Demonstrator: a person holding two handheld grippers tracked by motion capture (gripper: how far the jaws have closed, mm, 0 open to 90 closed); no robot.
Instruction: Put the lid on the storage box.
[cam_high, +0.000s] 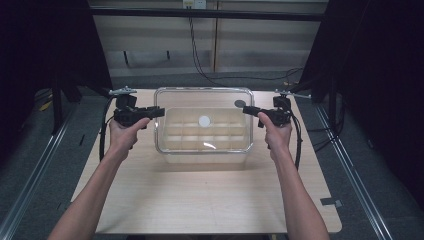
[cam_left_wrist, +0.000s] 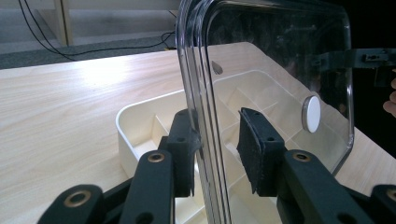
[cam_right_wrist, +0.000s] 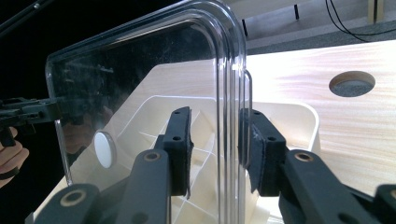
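A clear rectangular plastic lid with rounded corners and a white round knob sits at the centre of the high view, held level above a cream plastic organiser box with divided compartments that rests on the pale wooden table. Gripping opposite short edges likely keeps the lid flat, for lifting off or lowering squarely onto the box; which one cannot be told.

The left hand-held gripper, at centre-left of the high view, straddles the lid's rim: one pad touches it, the other stands slightly off, so its jaws are only partly closed. The right hand-held gripper, at centre-right, has its jaws narrowly apart around the opposite rim, pads at or very near the plastic.
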